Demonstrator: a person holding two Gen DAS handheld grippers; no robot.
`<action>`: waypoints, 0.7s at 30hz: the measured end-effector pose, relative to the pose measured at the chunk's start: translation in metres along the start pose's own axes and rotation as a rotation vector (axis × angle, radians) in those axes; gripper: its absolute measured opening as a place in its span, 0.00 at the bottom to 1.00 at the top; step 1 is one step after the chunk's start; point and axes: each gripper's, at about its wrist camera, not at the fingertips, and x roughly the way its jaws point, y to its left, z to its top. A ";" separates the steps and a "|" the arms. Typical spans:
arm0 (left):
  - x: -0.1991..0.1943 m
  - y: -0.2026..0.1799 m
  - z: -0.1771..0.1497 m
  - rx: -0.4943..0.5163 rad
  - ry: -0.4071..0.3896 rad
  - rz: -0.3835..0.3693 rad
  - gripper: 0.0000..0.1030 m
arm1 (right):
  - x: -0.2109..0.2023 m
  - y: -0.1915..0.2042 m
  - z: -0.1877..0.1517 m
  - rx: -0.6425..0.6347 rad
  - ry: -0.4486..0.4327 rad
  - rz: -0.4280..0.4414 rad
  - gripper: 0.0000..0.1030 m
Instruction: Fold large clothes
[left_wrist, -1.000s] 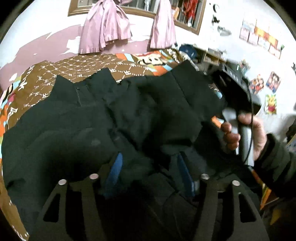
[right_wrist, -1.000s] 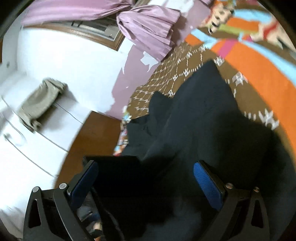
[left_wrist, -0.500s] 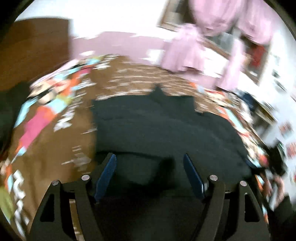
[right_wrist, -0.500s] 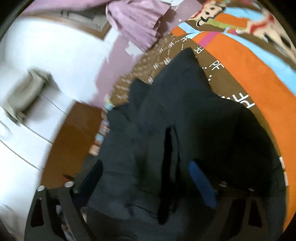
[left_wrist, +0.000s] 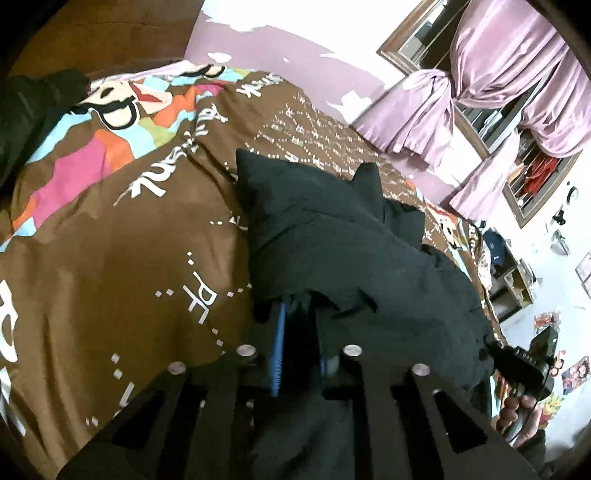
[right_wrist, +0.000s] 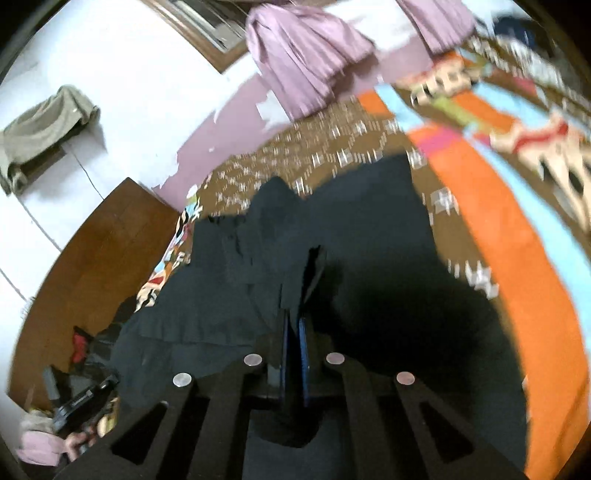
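Note:
A large black garment (left_wrist: 354, 251) lies rumpled across the bed's brown patterned cover (left_wrist: 110, 258). My left gripper (left_wrist: 299, 332) is shut on the garment's near edge, its blue pads almost together with cloth between them. In the right wrist view the same garment (right_wrist: 369, 229) spreads out ahead, and my right gripper (right_wrist: 293, 332) is shut on a fold of it, the blue pads pressed together. The right gripper body and the hand holding it show at the lower right of the left wrist view (left_wrist: 524, 365).
The bed cover has orange and blue areas (right_wrist: 517, 258) on the right. Pink curtains (left_wrist: 480, 92) hang at the window behind the bed. A brown wooden headboard (right_wrist: 92, 266) stands at the left. A dark pile (left_wrist: 26, 110) lies at the bed's far left corner.
Both grippers were open around the cloth earlier and have closed on it. The garment has been pulled flatter across the bed, and both views have swung.

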 end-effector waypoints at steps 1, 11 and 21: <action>-0.006 -0.005 -0.003 0.013 -0.018 0.006 0.04 | 0.000 0.005 0.005 -0.022 -0.020 -0.020 0.05; -0.021 -0.019 -0.051 0.049 -0.057 0.072 0.00 | 0.037 -0.019 0.003 -0.054 0.001 -0.192 0.05; -0.030 -0.016 -0.035 0.026 -0.088 0.122 0.00 | 0.011 0.019 0.000 -0.270 -0.111 -0.291 0.69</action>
